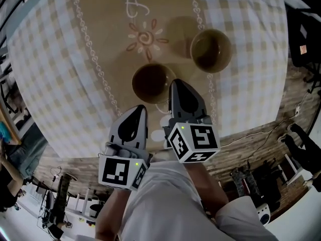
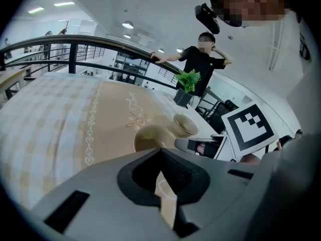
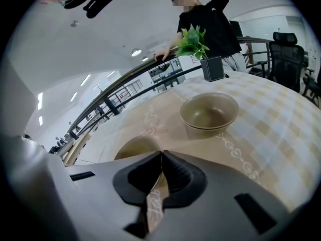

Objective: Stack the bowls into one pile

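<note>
Two tan bowls stand upright and apart on the table runner. The near bowl (image 1: 152, 83) (image 2: 150, 137) (image 3: 136, 145) is empty and dark inside. The far bowl (image 1: 211, 50) (image 2: 184, 125) (image 3: 208, 111) sits farther off to the right. My right gripper (image 1: 173, 81) (image 3: 161, 152) is shut, its tips lined up with the near bowl's right rim; nothing shows between the jaws. My left gripper (image 1: 141, 107) (image 2: 161, 149) is shut and empty, hanging short of the near bowl over the table's front edge.
The round table (image 1: 60, 59) has a checked cloth with a tan patterned runner down the middle. A potted plant (image 2: 184, 87) (image 3: 203, 49) stands at its far edge. A person (image 3: 210, 19) leans on a railing beyond. Office chairs (image 1: 306, 39) stand to the right.
</note>
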The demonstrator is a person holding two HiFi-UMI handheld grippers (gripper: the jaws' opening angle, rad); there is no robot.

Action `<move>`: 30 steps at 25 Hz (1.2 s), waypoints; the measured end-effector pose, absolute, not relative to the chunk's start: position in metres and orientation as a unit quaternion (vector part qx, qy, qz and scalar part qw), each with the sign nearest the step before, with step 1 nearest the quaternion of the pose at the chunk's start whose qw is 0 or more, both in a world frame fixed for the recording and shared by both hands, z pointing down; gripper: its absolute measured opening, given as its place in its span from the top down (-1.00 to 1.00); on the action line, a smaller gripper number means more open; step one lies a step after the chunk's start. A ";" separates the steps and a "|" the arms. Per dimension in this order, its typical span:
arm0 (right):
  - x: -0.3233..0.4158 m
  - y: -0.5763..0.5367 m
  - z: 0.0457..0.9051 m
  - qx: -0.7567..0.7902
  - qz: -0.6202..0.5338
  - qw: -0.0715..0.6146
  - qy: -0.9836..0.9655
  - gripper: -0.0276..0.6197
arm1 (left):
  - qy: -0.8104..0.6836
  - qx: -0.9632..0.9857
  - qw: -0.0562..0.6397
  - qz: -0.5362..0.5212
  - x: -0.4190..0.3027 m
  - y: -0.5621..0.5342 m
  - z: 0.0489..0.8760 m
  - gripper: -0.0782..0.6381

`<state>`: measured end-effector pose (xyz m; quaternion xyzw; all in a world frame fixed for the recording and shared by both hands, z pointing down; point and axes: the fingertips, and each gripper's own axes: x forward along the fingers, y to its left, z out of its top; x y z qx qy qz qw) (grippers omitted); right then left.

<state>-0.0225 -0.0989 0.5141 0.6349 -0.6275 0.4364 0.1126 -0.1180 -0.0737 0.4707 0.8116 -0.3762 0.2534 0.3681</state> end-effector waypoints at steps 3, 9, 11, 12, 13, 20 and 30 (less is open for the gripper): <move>-0.024 -0.099 0.511 0.635 0.436 0.106 -0.629 0.79 | -0.376 0.813 0.365 0.254 -0.120 -0.075 0.469 0.73; -0.028 -0.099 0.496 0.623 0.429 0.099 -0.647 0.79 | -0.378 0.816 0.359 0.249 -0.122 -0.078 0.455 0.73; -0.027 -0.099 0.489 0.621 0.425 0.098 -0.651 0.80 | -0.377 0.819 0.355 0.247 -0.121 -0.080 0.450 0.73; -0.026 -0.099 0.486 0.620 0.424 0.096 -0.653 0.80 | -0.376 0.821 0.352 0.246 -0.120 -0.082 0.447 0.73; -0.024 -0.099 0.483 0.620 0.422 0.095 -0.654 0.80 | -0.376 0.822 0.350 0.245 -0.120 -0.083 0.445 0.73; -0.008 -0.104 0.462 0.627 0.411 0.085 -0.656 0.80 | -0.370 0.829 0.344 0.239 -0.106 -0.087 0.428 0.73; 0.024 -0.114 0.432 0.644 0.390 0.078 -0.654 0.80 | -0.357 0.844 0.326 0.231 -0.080 -0.102 0.404 0.73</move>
